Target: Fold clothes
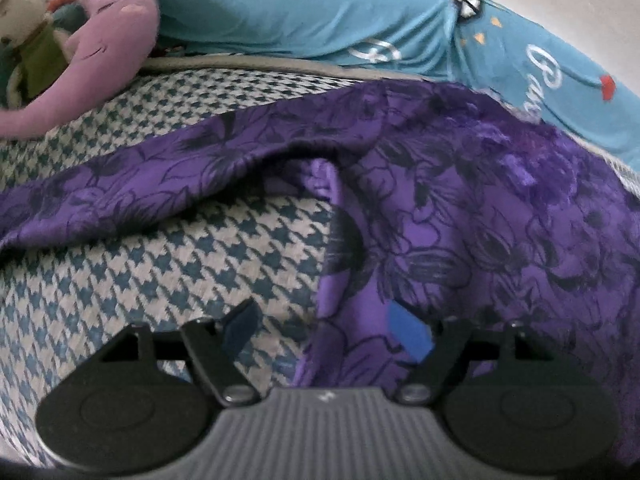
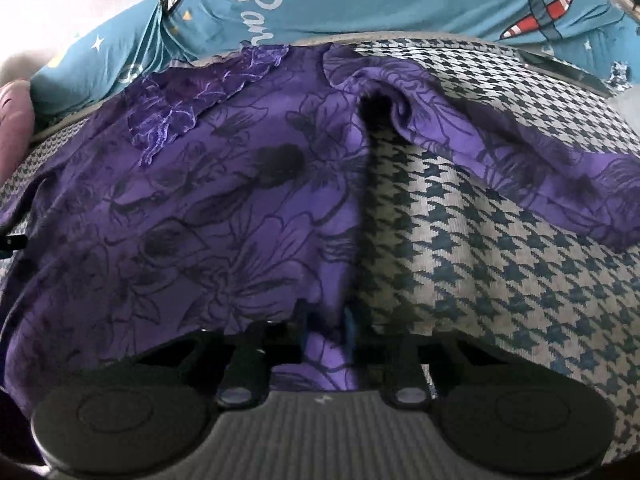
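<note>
Left wrist view, bottom of frame: the left gripper (image 1: pixel 326 330) has its jaws spread wide, one blue pad over bare houndstooth, the other over cloth. The edge of the purple flowered garment (image 1: pixel 460 216) runs up the frame between the two pads, so the hem stands within the open gap but is not pinched.

Right wrist view, bottom centre: the right gripper (image 2: pixel 326 330) has its jaws drawn close on a bunched edge of the garment (image 2: pixel 200 208), which emerges from between the pads.

Middle of both frames: the garment lies spread on the houndstooth blanket (image 2: pixel 500 240), its body filling the left of the right view; a sleeve (image 2: pixel 520 152) trails to the right, and a lace trim (image 2: pixel 180 112) sits toward the upper left.

Top of frames: a teal printed pillow (image 1: pixel 300 16) and a pink plush toy (image 1: pixel 112 24).

Judged step: securing the near hem with both tools. The next move probably calls for closing the left jaws on the edge before any lift.
</note>
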Motion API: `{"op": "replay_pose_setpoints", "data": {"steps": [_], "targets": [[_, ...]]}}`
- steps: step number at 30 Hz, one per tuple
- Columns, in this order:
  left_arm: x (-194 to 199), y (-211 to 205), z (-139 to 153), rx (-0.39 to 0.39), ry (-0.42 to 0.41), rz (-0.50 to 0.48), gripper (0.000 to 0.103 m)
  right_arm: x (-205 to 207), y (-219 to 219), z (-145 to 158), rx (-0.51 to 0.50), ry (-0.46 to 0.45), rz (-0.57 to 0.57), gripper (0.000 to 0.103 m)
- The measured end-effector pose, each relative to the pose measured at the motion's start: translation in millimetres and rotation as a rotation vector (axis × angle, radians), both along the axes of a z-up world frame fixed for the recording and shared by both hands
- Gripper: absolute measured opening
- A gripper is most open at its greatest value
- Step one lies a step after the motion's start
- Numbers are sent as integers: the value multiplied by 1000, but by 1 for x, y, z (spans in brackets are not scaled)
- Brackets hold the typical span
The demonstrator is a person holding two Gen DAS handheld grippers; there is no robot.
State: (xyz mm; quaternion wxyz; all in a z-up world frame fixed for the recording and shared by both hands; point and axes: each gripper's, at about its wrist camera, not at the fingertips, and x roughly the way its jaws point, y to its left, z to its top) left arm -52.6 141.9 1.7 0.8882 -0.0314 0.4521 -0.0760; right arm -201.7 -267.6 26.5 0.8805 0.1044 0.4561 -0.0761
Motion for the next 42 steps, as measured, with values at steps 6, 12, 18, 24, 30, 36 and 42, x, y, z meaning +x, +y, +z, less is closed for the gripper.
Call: {"op": "replay_pose_setpoints", "data": {"steps": [6, 12, 18, 24, 30, 36, 42], "targets": [[17, 10, -3, -91, 12, 56, 75, -3, 1, 0, -3, -7, -20, 15], [24, -4, -9, -11, -10, 30, 61, -4, 2, 0, 3, -7, -26, 16], [15, -21, -5, 132, -106, -8, 7, -6, 7, 2, -29, -20, -36, 7], [20, -21, -2, 263, -152, 48, 4, -18, -5, 14, -58, -65, -156, 5], [23, -10, -9, 245, -117, 75, 4, -10, -5, 6, -54, -20, -173, 6], [11, -1, -5, 155, -68, 45, 9, -31, -12, 19, 44, -70, -222, 11], [-7, 4, 4, 126, -51, 8, 18, -59, -13, 22, 78, -77, -274, 19]]}}
